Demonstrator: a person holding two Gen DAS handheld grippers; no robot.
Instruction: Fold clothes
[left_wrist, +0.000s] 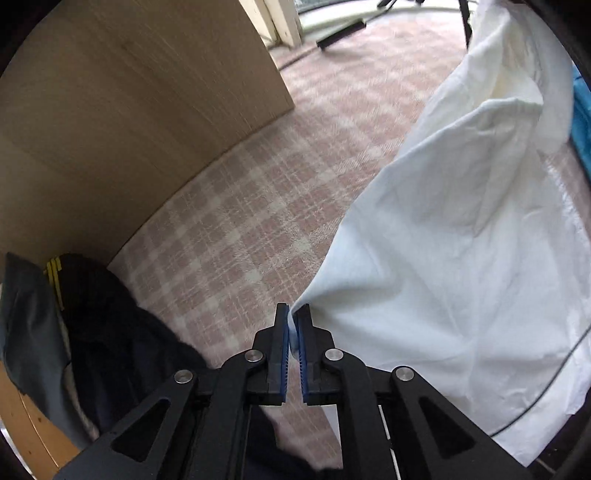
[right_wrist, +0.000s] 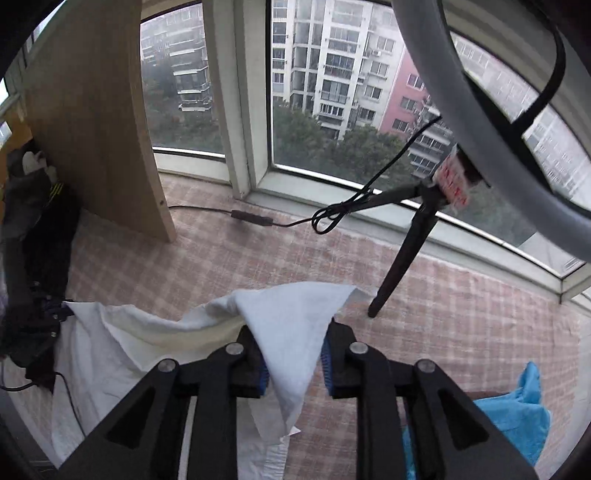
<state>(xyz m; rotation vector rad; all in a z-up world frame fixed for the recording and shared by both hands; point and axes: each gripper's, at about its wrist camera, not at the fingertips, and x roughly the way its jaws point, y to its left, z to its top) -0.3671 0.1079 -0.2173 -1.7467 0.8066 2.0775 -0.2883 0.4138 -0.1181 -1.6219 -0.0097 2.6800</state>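
Left wrist view: I had the left gripper (left_wrist: 293, 317) pinching a corner of the white garment (left_wrist: 461, 258), the blue pads nearly together with cloth bunched between them.
White garment, left side: it spread away to the right of my fingers as a broad, creased sheet, lifted off the checked pink cloth (left_wrist: 240, 229) that covered the surface.
Thin cable: a dark wire (left_wrist: 546, 387) curved across the garment's lower right part.
Dark clothes: a heap of black and grey fabric (left_wrist: 92, 332) with a yellow stripe lay at the cloth's near left edge, against the wooden panel (left_wrist: 129, 103).
Far end: black tripod legs (left_wrist: 341, 35) showed beyond the panel, blurred.

Right wrist view: my right gripper (right_wrist: 293, 341) stood spread, with a triangular fold of the white garment (right_wrist: 291, 332) hanging between the fingers; I could not tell whether either pad gripped it.
White garment, right side: the rest trailed left and down over the checked pink cloth (right_wrist: 461, 295), reaching toward the dark clothes (right_wrist: 33, 314) at the left edge.
Blue garment: a crumpled blue piece (right_wrist: 517, 413) lay at the near right, apart from the white one.
Tripod leg: a black leg (right_wrist: 402, 258) stood on the cloth beyond the garment, a cable (right_wrist: 332, 218) looped near it.
Farthest: the window (right_wrist: 332, 92), apartment blocks outside.
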